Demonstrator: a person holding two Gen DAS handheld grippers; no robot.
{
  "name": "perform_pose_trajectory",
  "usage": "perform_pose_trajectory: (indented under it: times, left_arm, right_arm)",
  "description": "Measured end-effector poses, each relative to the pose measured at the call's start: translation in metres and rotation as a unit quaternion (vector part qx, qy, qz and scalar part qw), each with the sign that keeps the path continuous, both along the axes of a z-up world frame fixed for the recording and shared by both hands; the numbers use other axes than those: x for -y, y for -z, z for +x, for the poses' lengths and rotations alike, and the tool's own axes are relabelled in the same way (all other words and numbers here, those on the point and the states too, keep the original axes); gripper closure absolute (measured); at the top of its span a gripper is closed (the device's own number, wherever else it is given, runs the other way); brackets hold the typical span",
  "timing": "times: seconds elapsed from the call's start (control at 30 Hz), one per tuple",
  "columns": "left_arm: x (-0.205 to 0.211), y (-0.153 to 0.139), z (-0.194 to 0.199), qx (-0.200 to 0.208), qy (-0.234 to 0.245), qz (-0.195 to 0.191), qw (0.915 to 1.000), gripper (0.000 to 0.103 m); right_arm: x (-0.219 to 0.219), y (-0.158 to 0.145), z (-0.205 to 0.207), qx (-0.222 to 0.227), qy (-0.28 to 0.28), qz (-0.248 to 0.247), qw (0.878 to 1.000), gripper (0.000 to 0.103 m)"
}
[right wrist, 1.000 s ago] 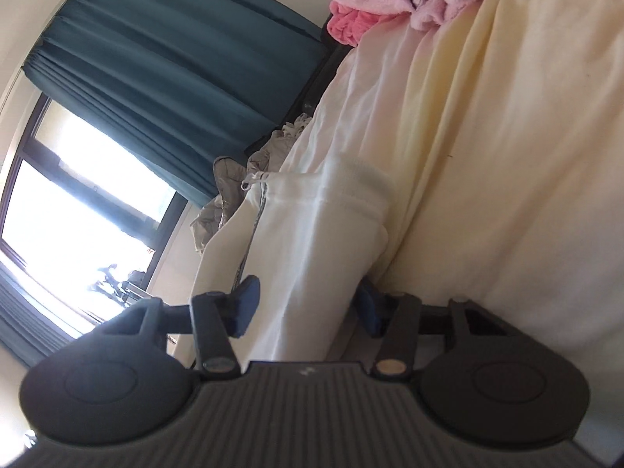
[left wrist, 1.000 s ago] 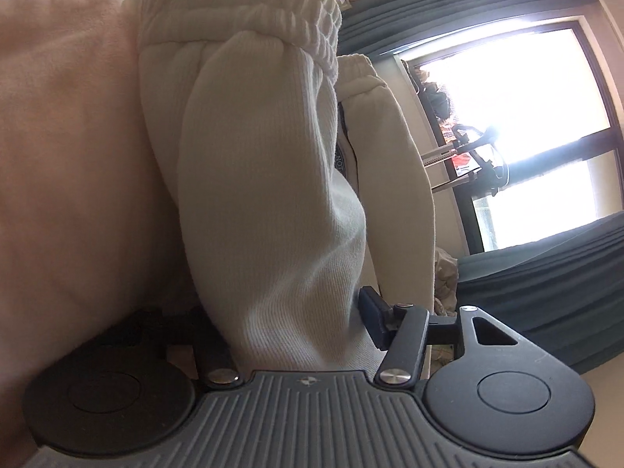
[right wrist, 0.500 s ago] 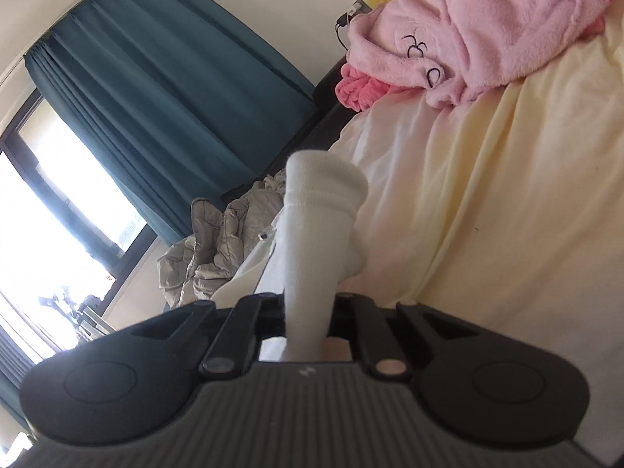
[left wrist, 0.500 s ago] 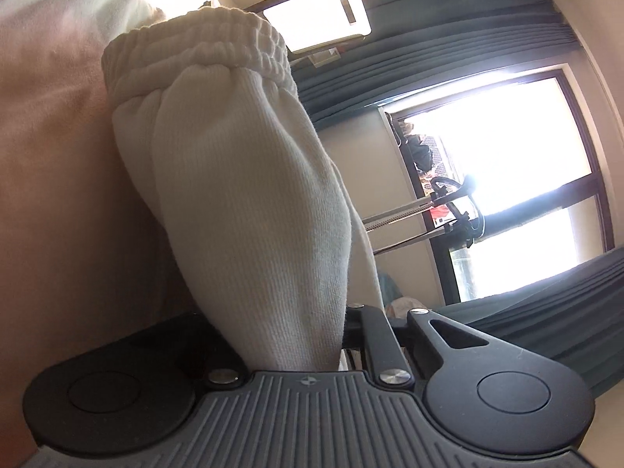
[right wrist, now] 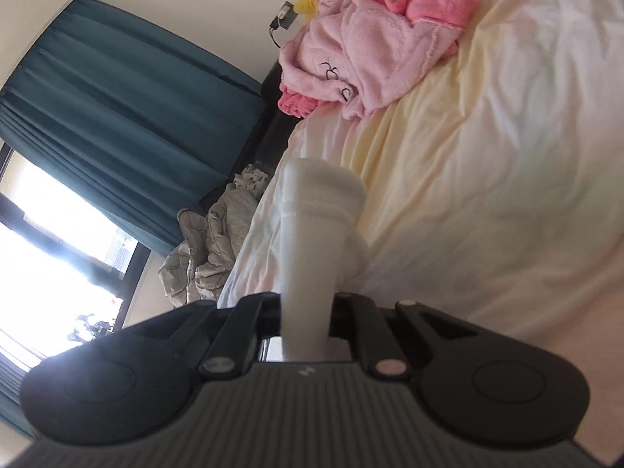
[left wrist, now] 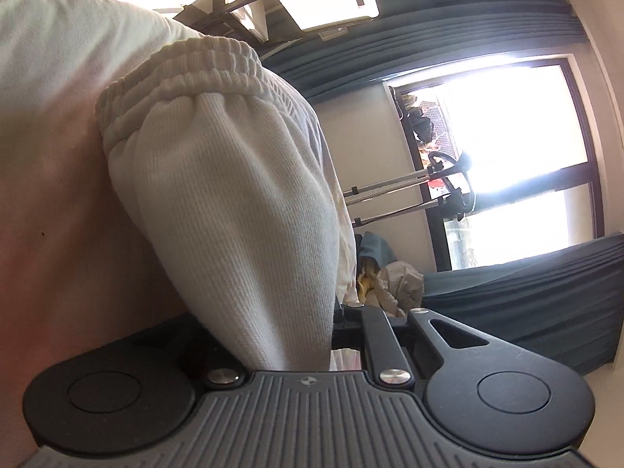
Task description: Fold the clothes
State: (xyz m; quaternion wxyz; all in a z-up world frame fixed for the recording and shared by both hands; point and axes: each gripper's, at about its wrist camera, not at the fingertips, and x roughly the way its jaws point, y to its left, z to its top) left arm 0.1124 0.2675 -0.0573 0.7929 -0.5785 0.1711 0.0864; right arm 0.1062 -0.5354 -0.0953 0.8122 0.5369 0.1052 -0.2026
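Clearly clamped, both grippers: left gripper [left wrist: 308, 335] pinched on one cuffed leg of the white sweatpants [left wrist: 241, 210], right gripper [right wrist: 306, 323] closed tight on another bunched cuff of the same garment [right wrist: 312, 241], jaws drawn together with fabric pressed between them in each view. Sweatpants raised off the cream bedsheet [right wrist: 487, 179], trailing down toward it, elastic cuffs uppermost and beyond the fingers.

Risks from here, as judgement only: thick ribbed cloth slipping out of a shallow pinch under the weight of the hanging rest; legs twisting relative to each other and giving a crooked fold if the two holds travel unevenly; trailing cloth dragging and rucking up the sheet; a low swing catching the pink fleece garment [right wrist: 374, 35] at the head of the bed.

Hidden or unclear: fingertips of both grippers buried in fabric, so depth of bite not readable; waistband and most of the body out of view, hence no telling how flat or tangled the rest lies; uncertain which leg sits in which hold. Window [left wrist: 507, 156] blown out by glare, detail outside lost; dark blue curtain [right wrist: 117, 109] beside it; crumpled grey-beige cloth [right wrist: 210, 241] past the bed edge, kind not identifiable.
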Motion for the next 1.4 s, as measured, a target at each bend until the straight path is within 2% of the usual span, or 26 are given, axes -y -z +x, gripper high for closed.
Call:
perform_pose_trajectory:
  times: [0.07,0.13,0.17,0.2,0.27,0.3,0.4,0.5,0.63,0.67,0.73,0.77,0.8,0.83,0.9,1.03,1.1,1.13,1.2,1.3,1.4]
  left_arm:
    - [-0.002,0.002,-0.006,-0.018,0.011,0.011,0.9997,0.086]
    - [-0.004,0.004,-0.004,-0.035,0.032,0.028,0.9985,0.085]
    - [-0.004,0.004,-0.002,-0.044,0.047,0.047,0.9968,0.085]
    - [-0.003,0.003,-0.001,-0.054,0.061,0.073,0.9940,0.083]
    - [0.003,-0.001,0.000,-0.072,0.073,0.112,0.9885,0.078]
    - [0.006,-0.003,0.000,-0.081,0.078,0.131,0.9849,0.071]
    - [0.020,-0.014,-0.008,-0.113,0.078,0.205,0.9692,0.052]
    - [0.039,-0.035,-0.020,-0.106,0.075,0.266,0.9552,0.043]
    - [0.057,-0.055,-0.046,-0.079,0.067,0.294,0.9502,0.030]
    - [0.063,-0.058,-0.056,-0.075,0.062,0.301,0.9486,0.029]
    - [0.073,-0.060,-0.062,-0.078,0.061,0.313,0.9448,0.027]
    - [0.081,-0.060,-0.062,-0.080,0.072,0.322,0.9405,0.026]
    - [0.092,-0.060,-0.061,-0.082,0.091,0.340,0.9326,0.026]
    - [0.103,-0.060,-0.063,-0.085,0.105,0.360,0.9233,0.026]
    - [0.128,-0.060,-0.066,-0.087,0.124,0.409,0.8997,0.026]
    - [0.174,-0.057,-0.071,-0.029,0.164,0.477,0.8629,0.018]
    - [0.189,-0.054,-0.065,-0.012,0.183,0.497,0.8481,0.018]
    - [0.194,-0.050,-0.060,-0.008,0.195,0.499,0.8443,0.018]
    - [0.200,-0.044,-0.047,-0.003,0.213,0.495,0.8424,0.018]
    - [0.201,-0.035,-0.030,-0.011,0.210,0.486,0.8483,0.018]
    - [0.197,-0.025,-0.017,-0.034,0.200,0.478,0.8547,0.018]
  right_arm:
    - [0.001,0.008,-0.017,-0.009,0.005,0.033,0.999,0.095]
    - [0.005,0.021,-0.031,0.003,0.011,0.088,0.996,0.095]
    - [0.006,0.028,-0.036,0.021,0.015,0.118,0.993,0.095]
    - [0.008,0.032,-0.038,0.028,0.013,0.127,0.991,0.095]
    - [0.009,0.033,-0.036,0.021,0.001,0.113,0.993,0.095]
    - [0.010,0.035,-0.035,0.014,-0.004,0.107,0.994,0.095]
    - [0.015,0.051,-0.036,0.004,-0.005,0.138,0.990,0.092]
    - [0.018,0.059,-0.036,-0.011,-0.023,0.130,0.991,0.091]
    - [0.019,0.061,-0.034,-0.026,-0.042,0.114,0.992,0.090]
    - [0.019,0.061,-0.034,-0.025,-0.041,0.115,0.992,0.088]
    - [0.016,0.061,-0.034,-0.026,-0.042,0.120,0.992,0.073]
    - [0.014,0.062,-0.033,-0.026,-0.045,0.125,0.991,0.059]
    - [0.011,0.063,-0.033,-0.026,-0.049,0.129,0.990,0.054]
    - [0.009,0.064,-0.031,-0.025,-0.056,0.132,0.989,0.053]
    - [0.005,0.065,-0.025,-0.025,-0.074,0.132,0.988,0.050]
    - [0.005,0.075,-0.013,-0.019,-0.095,0.143,0.985,0.050]
    - [0.005,0.080,-0.011,-0.010,-0.092,0.152,0.984,0.051]
    - [0.005,0.082,-0.009,-0.006,-0.091,0.154,0.984,0.051]
    - [0.005,0.083,-0.003,0.003,-0.096,0.154,0.984,0.051]
    - [0.006,0.085,0.005,0.006,-0.101,0.140,0.985,0.053]
    - [0.009,0.089,0.010,0.010,-0.084,0.141,0.986,0.064]
